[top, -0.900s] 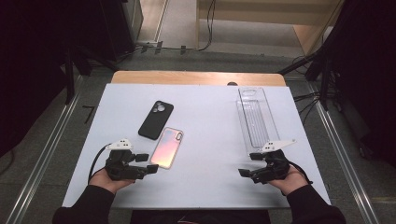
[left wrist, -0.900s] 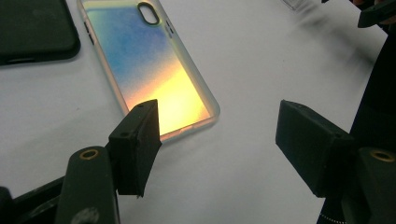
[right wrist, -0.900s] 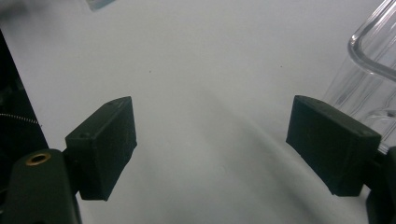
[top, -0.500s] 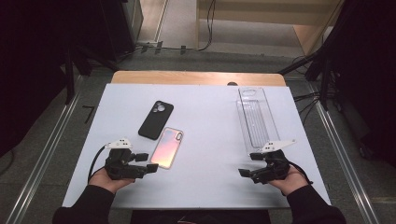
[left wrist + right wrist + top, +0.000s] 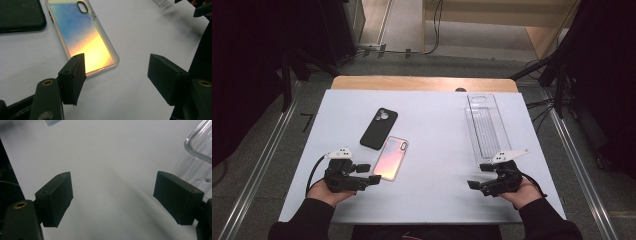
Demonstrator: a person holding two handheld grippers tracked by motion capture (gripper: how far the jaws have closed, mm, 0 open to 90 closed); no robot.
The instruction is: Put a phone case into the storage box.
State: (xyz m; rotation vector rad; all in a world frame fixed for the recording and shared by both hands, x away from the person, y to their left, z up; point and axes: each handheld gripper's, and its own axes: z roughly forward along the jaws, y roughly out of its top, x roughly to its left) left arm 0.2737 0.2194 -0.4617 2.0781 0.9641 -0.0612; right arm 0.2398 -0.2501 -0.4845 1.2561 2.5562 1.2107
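While its jaws stand wide apart with nothing between them, the left gripper (image 5: pixel 116 75) hangs just short of the iridescent phone case (image 5: pixel 82 37), which lies flat on the white table (image 5: pixel 437 165) beside a black phone case (image 5: pixel 379 128). The right gripper (image 5: pixel 113 195), equally spread and empty, waits near the clear plastic tray (image 5: pixel 486 129). This looks like the approach; next, advance and straddle the case's near edge.

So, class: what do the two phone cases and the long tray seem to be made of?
Black case: matte, probably silicone; no glare. Iridescent case: glossy plastic, likely; blue-to-yellow sheen, translucent rim. Tray: clear hard plastic, seemingly; table shows through.
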